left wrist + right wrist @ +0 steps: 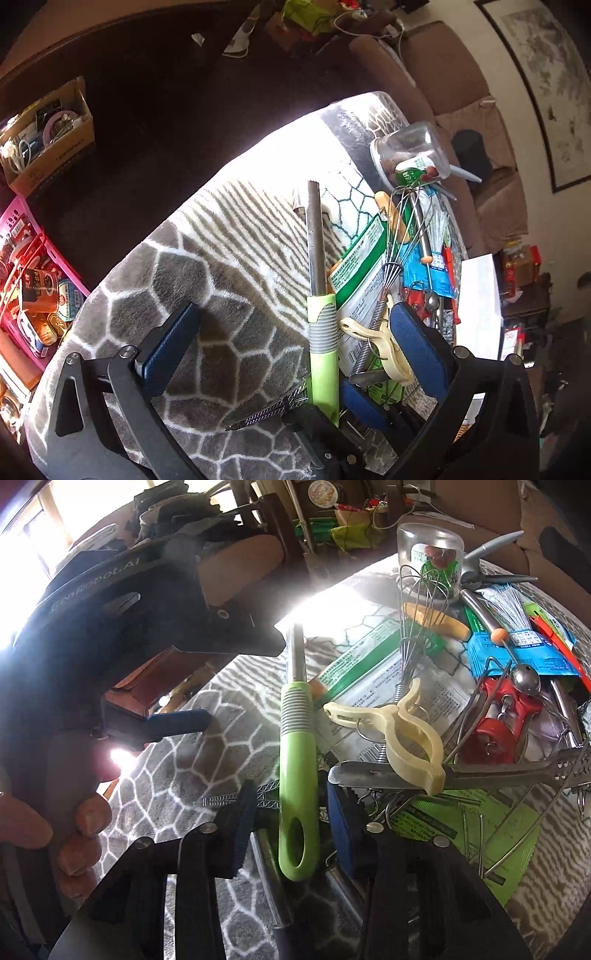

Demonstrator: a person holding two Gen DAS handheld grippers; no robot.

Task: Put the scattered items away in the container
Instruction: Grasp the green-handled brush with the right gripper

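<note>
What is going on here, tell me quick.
A person is tidying a pile of kitchen clutter off a patterned blanket, one tool in each hand. The right tool sits around the green handle of a metal utensil, its pads on either side but not visibly clamped. The left tool is wide open over the same utensil. The whisk, jar and cream clip lie untouched.

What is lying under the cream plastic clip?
Under the cream plastic clip lie a white printed packet and a flat steel utensil handle. Anything below the packet is covered.
</note>
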